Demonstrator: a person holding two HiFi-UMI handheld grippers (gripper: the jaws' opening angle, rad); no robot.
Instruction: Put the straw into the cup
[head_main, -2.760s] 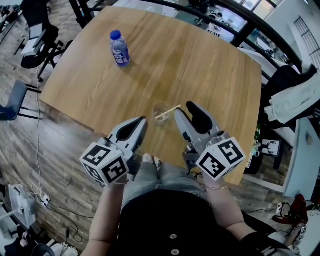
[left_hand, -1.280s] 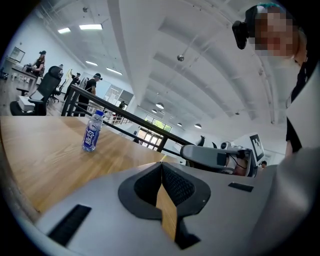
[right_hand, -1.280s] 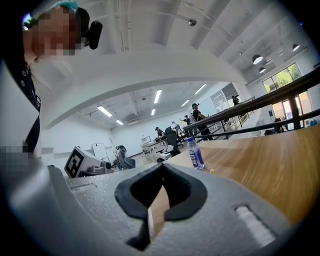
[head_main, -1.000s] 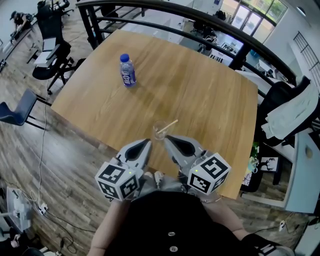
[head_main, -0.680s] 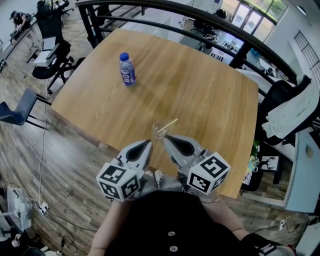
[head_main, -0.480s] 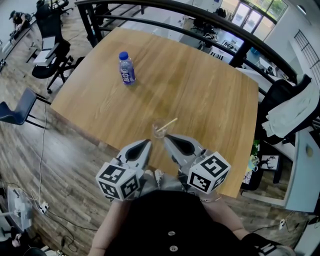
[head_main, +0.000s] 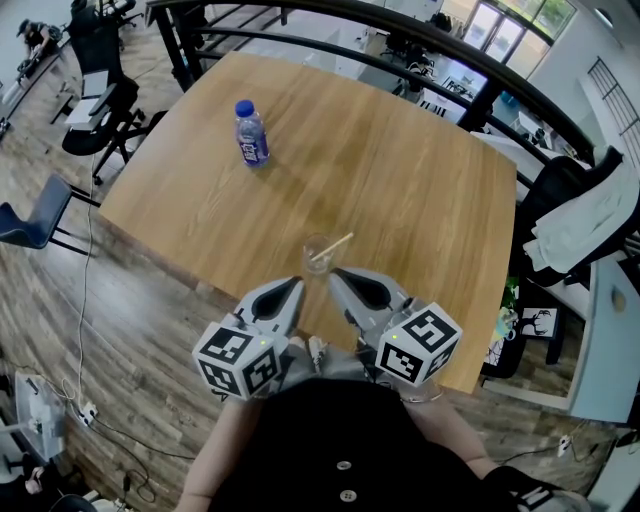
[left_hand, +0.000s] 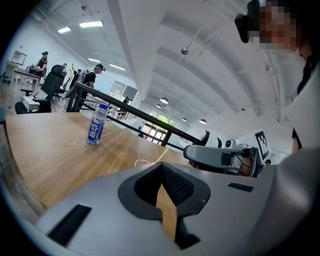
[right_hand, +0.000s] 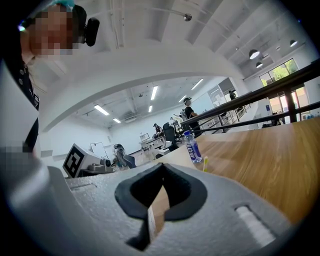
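Note:
A clear plastic cup (head_main: 318, 254) stands near the table's near edge. A pale yellow straw (head_main: 334, 246) sits in it and leans out to the right. My left gripper (head_main: 294, 285) and right gripper (head_main: 336, 275) hover just short of the cup, off the table edge, and neither touches it. Both are shut with nothing between the jaws. In the left gripper view the left gripper (left_hand: 161, 165) has its tips together, with the straw (left_hand: 161, 156) just beyond. In the right gripper view the right gripper (right_hand: 162, 166) is shut too, and the straw's tip (right_hand: 205, 163) shows over the jaw.
A small water bottle (head_main: 250, 132) with a blue cap and purple label stands upright at the far left of the wooden table (head_main: 400, 180). Office chairs (head_main: 90, 100) and a black railing (head_main: 420, 35) surround the table. White cloth (head_main: 590, 215) lies at the right.
Since the earliest frame both grippers have drawn back from beside the cup towards the person's body. Over the last second nothing has visibly moved.

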